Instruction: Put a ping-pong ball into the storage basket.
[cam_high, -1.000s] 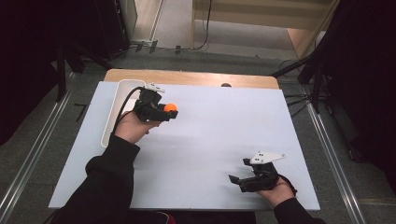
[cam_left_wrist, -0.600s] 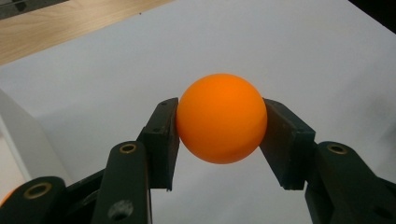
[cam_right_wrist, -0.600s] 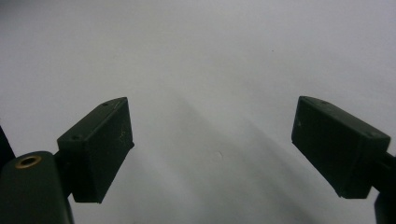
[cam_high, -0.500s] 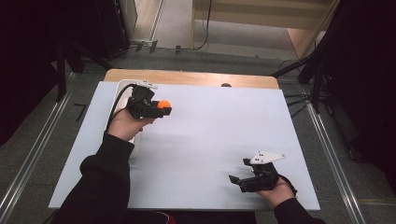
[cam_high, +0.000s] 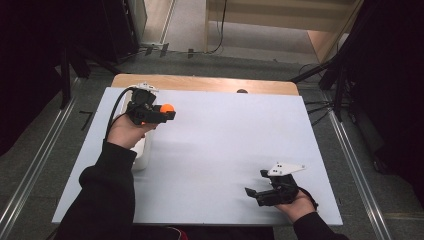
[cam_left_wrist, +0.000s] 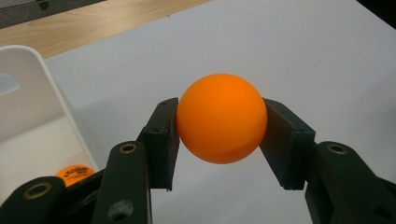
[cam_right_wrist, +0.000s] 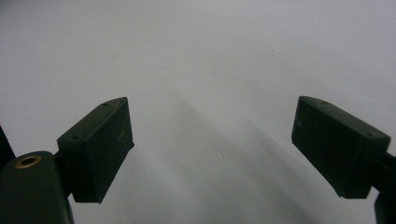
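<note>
An orange ball (cam_left_wrist: 221, 117) sits pinched between the two black pads of my left gripper (cam_left_wrist: 221, 140). In the high view that gripper (cam_high: 167, 112) hangs above the table's far left with the ball (cam_high: 167, 107) at its tip, beside a white bin (cam_high: 141, 152). The bin's wall (cam_left_wrist: 28, 79) shows at the left of the left gripper view, with a second orange ball (cam_left_wrist: 74, 173) lying inside it. My right gripper (cam_high: 256, 192) rests near the table's front right edge, and its jaws (cam_right_wrist: 212, 154) stand wide apart over bare white surface.
The white table top (cam_high: 225, 145) spreads between the two hands. A wooden strip (cam_high: 200, 84) runs along its far edge. Dark floor and metal rails lie beyond the table on both sides.
My left hand has carried the orange ball toward the table's far left, closer to the white bin. The right hand and its gripper have stayed where they were.
</note>
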